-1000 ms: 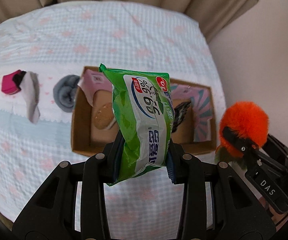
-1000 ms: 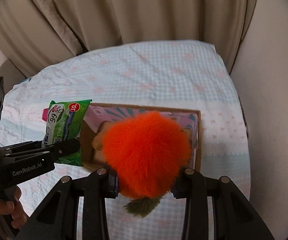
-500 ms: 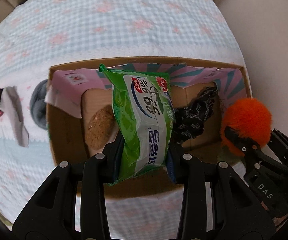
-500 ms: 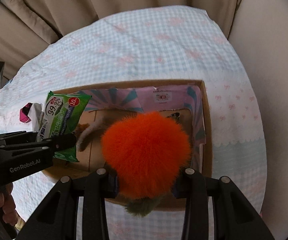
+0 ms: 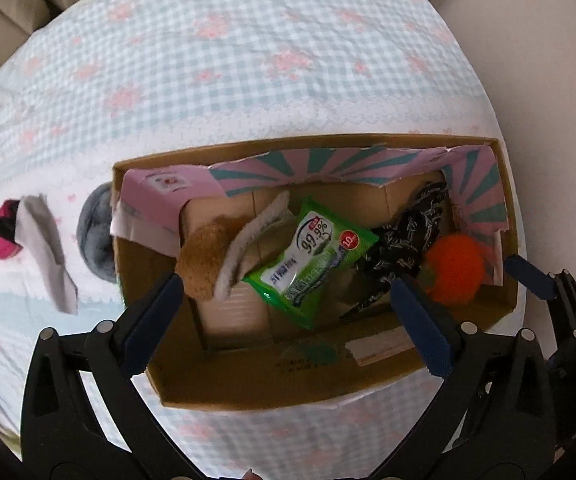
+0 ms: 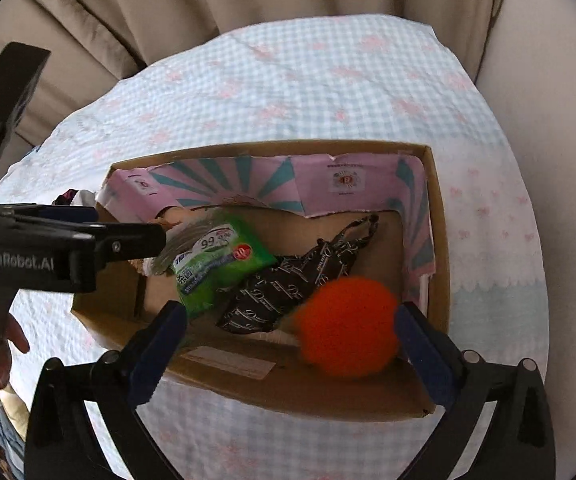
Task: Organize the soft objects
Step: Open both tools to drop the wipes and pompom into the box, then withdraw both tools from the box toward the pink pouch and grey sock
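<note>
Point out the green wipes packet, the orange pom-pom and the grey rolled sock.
green wipes packet point(image 5: 312, 261), left wrist view, on its printed front.
orange pom-pom point(image 6: 347, 326), right wrist view, on the middle of its fluff.
grey rolled sock point(image 5: 95, 236), left wrist view, on the part showing outside the box.

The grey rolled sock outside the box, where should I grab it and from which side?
Grip the grey rolled sock across its rounded middle, from above and from the side away from the cardboard box; it sits against the box's outer wall, so that side looks blocked.
</note>
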Demonstrator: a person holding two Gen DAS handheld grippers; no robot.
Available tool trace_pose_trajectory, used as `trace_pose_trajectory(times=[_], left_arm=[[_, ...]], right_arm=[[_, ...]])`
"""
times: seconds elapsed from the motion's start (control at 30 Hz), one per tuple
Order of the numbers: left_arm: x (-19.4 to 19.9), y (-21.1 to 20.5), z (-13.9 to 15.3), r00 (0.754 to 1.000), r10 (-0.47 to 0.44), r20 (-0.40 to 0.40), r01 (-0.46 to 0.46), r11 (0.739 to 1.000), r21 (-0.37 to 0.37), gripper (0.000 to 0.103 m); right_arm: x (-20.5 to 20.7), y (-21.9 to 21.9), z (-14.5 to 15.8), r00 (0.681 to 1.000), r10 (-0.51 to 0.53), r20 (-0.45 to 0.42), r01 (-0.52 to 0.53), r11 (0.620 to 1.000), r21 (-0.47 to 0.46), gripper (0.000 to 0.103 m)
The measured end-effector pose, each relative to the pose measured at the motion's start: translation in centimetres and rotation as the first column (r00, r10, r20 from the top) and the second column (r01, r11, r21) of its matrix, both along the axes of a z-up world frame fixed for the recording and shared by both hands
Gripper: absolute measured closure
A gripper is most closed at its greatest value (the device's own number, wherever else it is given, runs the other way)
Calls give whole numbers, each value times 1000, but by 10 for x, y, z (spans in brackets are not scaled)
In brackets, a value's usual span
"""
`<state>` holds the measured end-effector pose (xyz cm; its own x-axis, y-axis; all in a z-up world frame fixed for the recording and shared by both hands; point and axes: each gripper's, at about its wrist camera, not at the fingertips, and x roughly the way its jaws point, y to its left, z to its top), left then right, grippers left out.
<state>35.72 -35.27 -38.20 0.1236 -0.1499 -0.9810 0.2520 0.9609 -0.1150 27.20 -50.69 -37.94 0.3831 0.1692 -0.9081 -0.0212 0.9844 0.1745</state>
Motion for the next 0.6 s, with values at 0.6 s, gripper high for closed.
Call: trace_pose_trajectory(times=[0.6], left_arm=[[-62, 33, 95, 988, 71, 137, -61, 995, -76, 0]], right_arm=[[-35, 13, 83, 991, 14, 135, -4, 997, -75, 0]])
